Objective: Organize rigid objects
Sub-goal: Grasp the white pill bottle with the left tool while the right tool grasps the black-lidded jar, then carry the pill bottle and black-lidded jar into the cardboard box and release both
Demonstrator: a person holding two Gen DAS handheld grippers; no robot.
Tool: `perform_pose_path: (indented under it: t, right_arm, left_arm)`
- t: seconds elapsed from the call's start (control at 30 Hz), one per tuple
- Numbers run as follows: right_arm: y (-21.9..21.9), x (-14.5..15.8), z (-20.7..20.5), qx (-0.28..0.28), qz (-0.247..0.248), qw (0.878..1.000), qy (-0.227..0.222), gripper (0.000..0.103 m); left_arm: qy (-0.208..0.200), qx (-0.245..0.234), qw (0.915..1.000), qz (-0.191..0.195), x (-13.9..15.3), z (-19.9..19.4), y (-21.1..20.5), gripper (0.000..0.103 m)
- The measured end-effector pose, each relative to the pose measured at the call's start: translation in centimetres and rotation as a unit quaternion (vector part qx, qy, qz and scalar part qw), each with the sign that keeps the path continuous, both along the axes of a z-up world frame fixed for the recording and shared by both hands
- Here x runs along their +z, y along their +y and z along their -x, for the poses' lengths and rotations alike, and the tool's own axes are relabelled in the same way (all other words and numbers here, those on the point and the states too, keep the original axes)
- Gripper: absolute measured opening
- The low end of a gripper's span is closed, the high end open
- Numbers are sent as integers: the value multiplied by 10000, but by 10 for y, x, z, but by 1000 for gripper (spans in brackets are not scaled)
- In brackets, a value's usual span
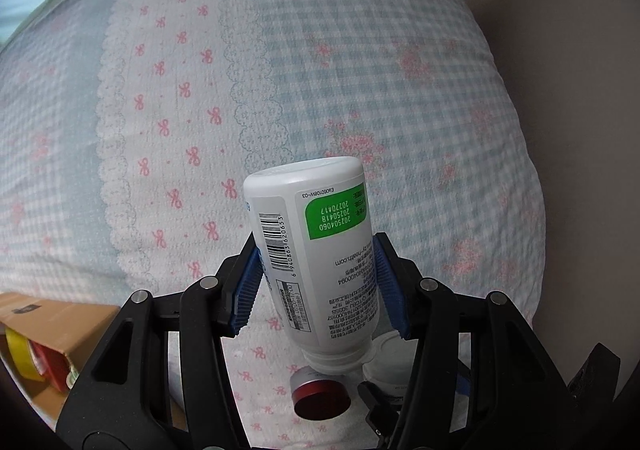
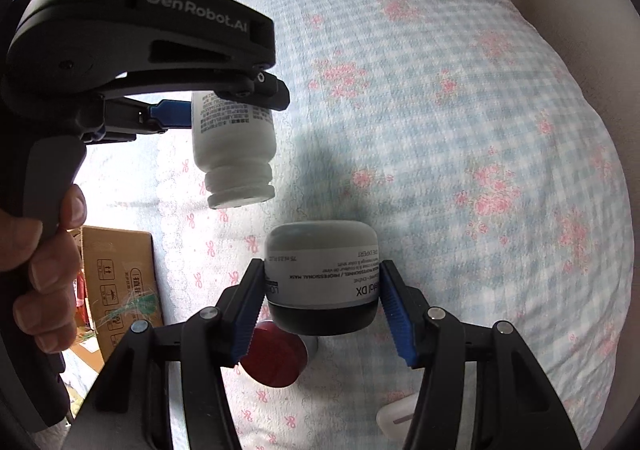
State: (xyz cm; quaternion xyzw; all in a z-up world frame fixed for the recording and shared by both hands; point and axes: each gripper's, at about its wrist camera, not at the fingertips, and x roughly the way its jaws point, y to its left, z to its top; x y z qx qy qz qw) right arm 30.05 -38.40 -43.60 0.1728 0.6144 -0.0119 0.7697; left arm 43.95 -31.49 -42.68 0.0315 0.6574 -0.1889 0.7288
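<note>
The left gripper (image 1: pixel 318 282) is clamping an inverted white plastic pill bottle (image 1: pixel 316 250); the right gripper (image 2: pixel 320 310) is clamping an inverted grey-and-black cosmetic jar (image 2: pixel 322 278), with a red-capped round tin (image 2: pixel 276 358) at 7 o'clock.

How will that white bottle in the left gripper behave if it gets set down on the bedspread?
The white bottle looks like hard, smooth plastic, so it should stay stiff but could slip between the left gripper pads. It is tall with a narrow neck, held cap-end down, so on the soft bedspread it would probably tip. Being round, it may then roll.
</note>
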Motion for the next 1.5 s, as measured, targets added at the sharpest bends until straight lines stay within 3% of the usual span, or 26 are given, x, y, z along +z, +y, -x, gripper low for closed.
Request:
perform_pose_path:
  t: [0.37, 0.47, 0.73, 1.0, 1.2, 1.5]
  right_arm:
    - [5, 96, 60, -222, 87, 9984, -515, 52]
    - [12, 123, 79, -160, 140, 9979, -607, 52]
    - [43, 191, 118, 154, 218, 9959, -859, 52]
    - [108, 234, 129, 331, 181, 9915, -1248, 52]
    - [178, 253, 120, 427, 21, 9885, -1448, 52]
    - [275, 247, 86, 702, -263, 9875, -1384, 52]
  left_arm:
    - [-597, 111, 9975, 359, 128, 65, 46, 50]
    - [-775, 63, 9968, 190, 158, 92, 64, 50]
    - [-1109, 447, 9925, 255, 220, 154, 148, 50]
    - [-1230, 634, 9897, 359, 242, 186, 246, 50]
    - [-1419, 456, 9888, 115, 249, 186, 321, 50]
    - [-1419, 408, 9890, -28, 232, 158, 411, 50]
